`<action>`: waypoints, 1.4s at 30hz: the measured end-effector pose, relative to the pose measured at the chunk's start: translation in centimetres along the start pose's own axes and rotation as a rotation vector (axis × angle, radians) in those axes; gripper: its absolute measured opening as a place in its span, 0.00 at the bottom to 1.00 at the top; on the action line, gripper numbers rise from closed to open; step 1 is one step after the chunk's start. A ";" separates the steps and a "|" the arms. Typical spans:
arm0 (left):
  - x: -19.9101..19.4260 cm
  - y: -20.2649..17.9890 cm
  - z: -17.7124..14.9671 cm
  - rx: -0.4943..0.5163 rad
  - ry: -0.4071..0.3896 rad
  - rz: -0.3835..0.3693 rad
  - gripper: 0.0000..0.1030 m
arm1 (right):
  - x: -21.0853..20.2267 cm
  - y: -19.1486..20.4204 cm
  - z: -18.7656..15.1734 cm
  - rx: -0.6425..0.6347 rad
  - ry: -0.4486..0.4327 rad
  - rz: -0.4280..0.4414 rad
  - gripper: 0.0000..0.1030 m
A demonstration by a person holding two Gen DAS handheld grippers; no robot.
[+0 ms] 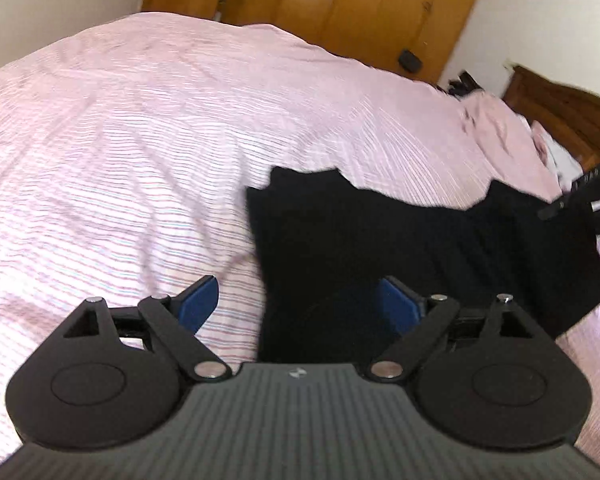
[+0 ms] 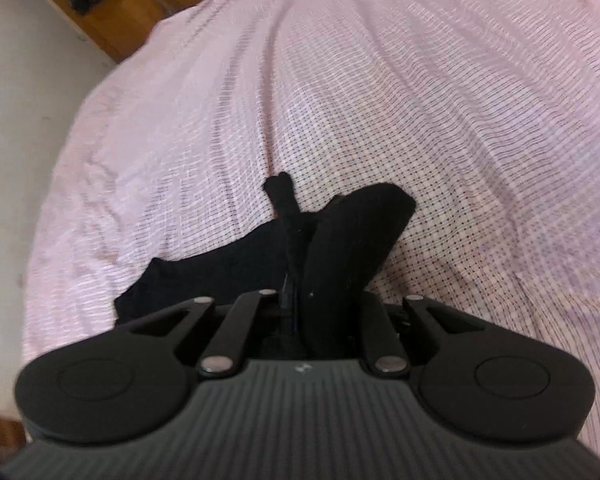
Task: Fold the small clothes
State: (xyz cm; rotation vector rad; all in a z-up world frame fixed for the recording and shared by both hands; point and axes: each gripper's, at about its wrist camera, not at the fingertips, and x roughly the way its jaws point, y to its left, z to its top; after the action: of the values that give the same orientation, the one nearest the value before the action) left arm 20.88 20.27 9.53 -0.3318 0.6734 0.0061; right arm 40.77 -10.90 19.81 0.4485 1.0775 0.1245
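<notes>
Black fabric, a small dark garment (image 1: 380, 248), lies spread on a bed covered by a pink striped sheet (image 1: 140, 140). In the left wrist view the garment sits to the right of centre, its near edge running under the left gripper (image 1: 296, 304). That gripper's jaws stand wide apart, the blue pads (image 1: 198, 300) clear of the cloth, with nothing pinched between them; one pad hangs over the bare sheet and the other over the black fabric. At the right edge of that view part of the right gripper (image 1: 592, 196) shows, blurred, at the far side of the garment.

From the right wrist view the right gripper (image 2: 294, 308) has its jaws drawn close together on a bunched fold of the garment (image 2: 348, 240), which rises in a dark hump in front of the fingers. A thin tail of black cloth (image 2: 280, 192) points away from it across the sheet (image 2: 420, 100), and the rest of the garment trails off to the left, lying flat on the bed.

Wooden wardrobe doors (image 1: 360, 8) stand beyond the bed, and a dark wooden headboard (image 1: 560, 112) shows at the right, near a rumpled pink pillow (image 1: 500, 128)
</notes>
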 end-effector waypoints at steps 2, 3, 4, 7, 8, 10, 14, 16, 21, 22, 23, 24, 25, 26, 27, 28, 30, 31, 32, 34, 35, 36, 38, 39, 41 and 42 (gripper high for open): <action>-0.8 0.9 0.0 -0.005 -0.011 -0.005 0.88 | 0.0 1.6 -0.2 -0.003 -0.005 -0.046 0.12; -1.0 1.4 0.0 -0.003 -0.013 0.001 0.89 | 0.0 2.3 -0.3 0.002 -0.005 -0.062 0.12; -1.2 1.9 0.0 -0.005 -0.013 0.006 0.90 | 0.1 3.1 -0.4 0.000 -0.005 -0.074 0.12; -0.9 3.2 0.1 -0.020 0.004 0.013 0.91 | 0.5 6.2 -1.3 -0.036 -0.016 -0.096 0.12; -0.8 3.5 0.1 -0.026 0.021 0.017 0.91 | 0.7 7.2 -1.8 -0.044 -0.023 -0.097 0.12; -0.7 4.2 0.2 -0.040 0.049 0.013 0.91 | 1.6 8.6 -2.8 -0.006 -0.012 -0.096 0.12; -1.4 5.1 0.7 -0.046 0.038 -0.004 0.91 | 3.7 10.9 -5.0 0.087 0.008 -0.043 0.12; -1.7 5.9 1.4 -0.063 0.019 0.018 0.91 | 4.4 12.5 -6.3 0.085 0.003 -0.049 0.12; -2.5 8.9 2.2 -0.180 -0.006 0.046 0.91 | 5.5 16.3 -8.7 0.053 -0.056 -0.048 0.12; -2.6 9.2 2.2 -0.180 -0.003 0.043 0.91 | 5.7 16.7 -9.0 0.039 -0.070 -0.047 0.12; -2.5 9.2 2.2 -0.176 -0.001 0.043 0.91 | 5.8 17.4 -9.4 0.012 -0.090 -0.043 0.12; -2.6 9.3 2.3 -0.166 0.001 0.046 0.91 | 6.1 18.0 -9.8 0.001 -0.101 -0.034 0.12; -2.6 9.3 2.2 -0.157 0.001 0.049 0.91 | 6.1 18.4 -10.1 -0.010 -0.103 -0.026 0.12; -2.7 9.4 2.2 -0.152 0.003 0.052 0.91 | 6.2 18.8 -10.3 -0.018 -0.103 -0.010 0.12; -2.7 9.4 2.3 -0.149 0.005 0.056 0.91 | 6.4 19.4 -10.6 -0.039 -0.088 0.013 0.12; -2.7 9.5 2.3 -0.151 0.007 0.058 0.91 | 6.5 19.5 -10.7 -0.045 -0.076 0.021 0.12; -2.5 9.7 2.3 -0.162 0.011 0.058 0.91 | 7.0 20.0 -11.3 -0.050 -0.060 0.029 0.12; -2.5 9.7 2.3 -0.167 0.011 0.055 0.91 | 7.1 20.3 -11.5 -0.070 -0.055 0.025 0.12; -2.5 9.8 2.3 -0.169 0.012 0.051 0.91 | 7.3 20.7 -11.9 -0.088 -0.054 0.017 0.12; -2.5 9.6 2.3 -0.162 0.017 0.049 0.91 | 8.0 21.7 -12.8 -0.128 -0.043 -0.006 0.12; -2.4 9.5 2.2 -0.157 0.019 0.050 0.91 | 8.4 22.0 -13.1 -0.146 -0.038 -0.016 0.12; -2.4 9.5 2.2 -0.152 0.019 0.053 0.91 | 8.8 22.5 -13.6 -0.179 -0.041 -0.032 0.12; -2.5 9.5 2.1 -0.142 0.021 0.058 0.91 | 9.4 23.4 -14.3 -0.257 -0.048 -0.059 0.12; -2.5 9.6 2.1 -0.144 0.021 0.061 0.91 | 9.5 23.7 -14.5 -0.268 -0.048 -0.064 0.13; -2.4 9.9 2.1 -0.158 0.024 0.061 0.91 | 9.6 23.8 -14.7 -0.254 -0.037 -0.056 0.15; -2.4 10.1 2.1 -0.164 0.026 0.061 0.91 | 9.7 23.8 -14.6 -0.246 -0.036 -0.048 0.17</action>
State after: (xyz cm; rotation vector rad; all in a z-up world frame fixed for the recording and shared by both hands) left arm 19.12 30.68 9.50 -0.4699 0.7100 0.1160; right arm 35.41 17.93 15.93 0.2025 1.0211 0.2037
